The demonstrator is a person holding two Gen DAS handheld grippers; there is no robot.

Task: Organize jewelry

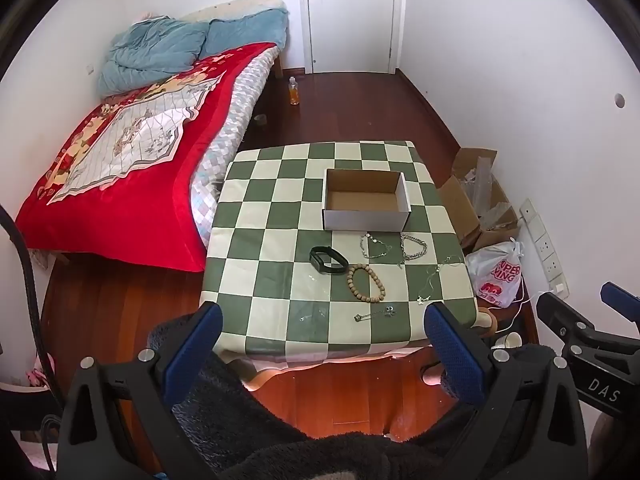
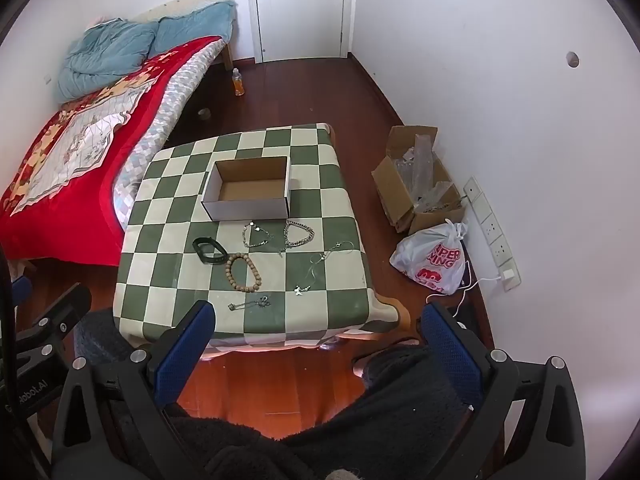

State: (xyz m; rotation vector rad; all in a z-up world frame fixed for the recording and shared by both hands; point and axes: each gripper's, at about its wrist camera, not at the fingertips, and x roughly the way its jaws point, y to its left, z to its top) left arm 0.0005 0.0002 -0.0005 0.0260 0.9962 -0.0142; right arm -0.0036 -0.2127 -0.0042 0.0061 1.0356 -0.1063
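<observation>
Both tongs (image 1: 324, 344) (image 2: 316, 340) spread wide, empty; jewelry beside box (image 1: 366, 218).

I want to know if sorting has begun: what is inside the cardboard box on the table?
Nothing shows inside the cardboard box: only its bare brown floor. The near wall hides a strip of the floor behind it, so something small there cannot be ruled out.

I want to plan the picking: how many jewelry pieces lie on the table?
6: black band, bead bracelet, two chain bracelets, thin necklace, small chain.

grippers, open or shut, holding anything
left gripper: jaws open, holding nothing.
right gripper: jaws open, holding nothing.
</observation>
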